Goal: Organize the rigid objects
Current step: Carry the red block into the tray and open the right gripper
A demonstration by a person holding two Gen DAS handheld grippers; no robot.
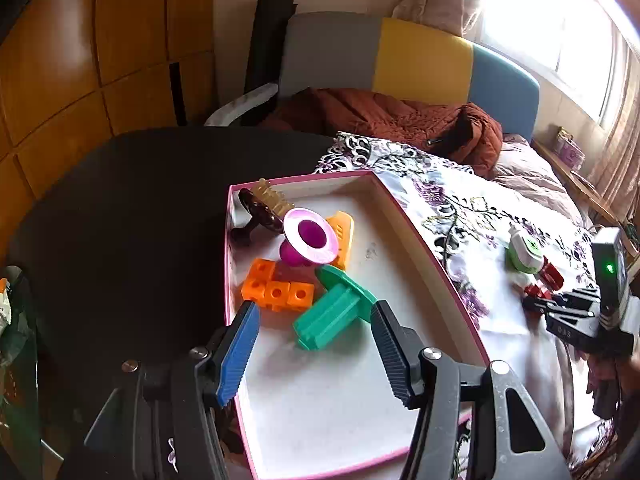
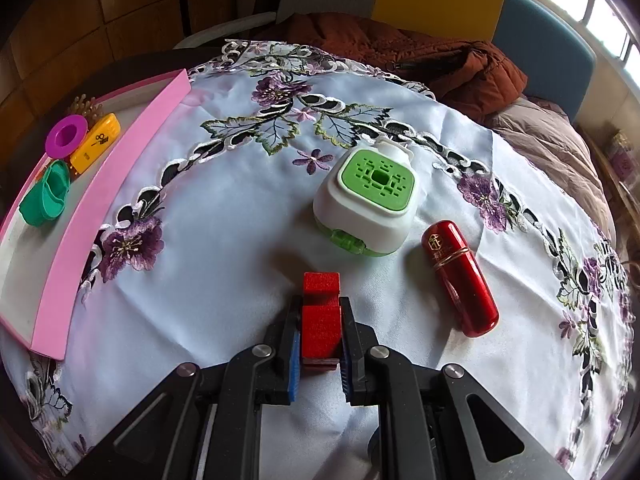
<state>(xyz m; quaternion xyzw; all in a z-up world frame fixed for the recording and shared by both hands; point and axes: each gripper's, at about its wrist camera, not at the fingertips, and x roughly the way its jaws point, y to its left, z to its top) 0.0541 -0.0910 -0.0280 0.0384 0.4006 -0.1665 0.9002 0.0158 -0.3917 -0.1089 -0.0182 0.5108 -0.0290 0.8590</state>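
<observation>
A pink-rimmed box (image 1: 424, 256) holds a green peg (image 1: 332, 316), orange cubes (image 1: 276, 290), a purple funnel piece (image 1: 308, 240), an orange-yellow block (image 1: 342, 236) and a dark brush (image 1: 260, 212). My left gripper (image 1: 316, 340) is open over the box, just above the green peg. My right gripper (image 2: 320, 332) is shut on a red block (image 2: 320, 312) just above the embroidered cloth (image 2: 220, 220). A green-and-white device (image 2: 368, 200) and a red cylinder (image 2: 460, 276) lie on the cloth ahead of it. The box (image 2: 80, 220) is at its left.
The cloth covers a dark round table (image 1: 120, 220). Behind it stands a grey, yellow and blue chair (image 1: 400, 56) with a rust-brown jacket (image 1: 392, 120). A wooden wall is at the left, a bright window at the right.
</observation>
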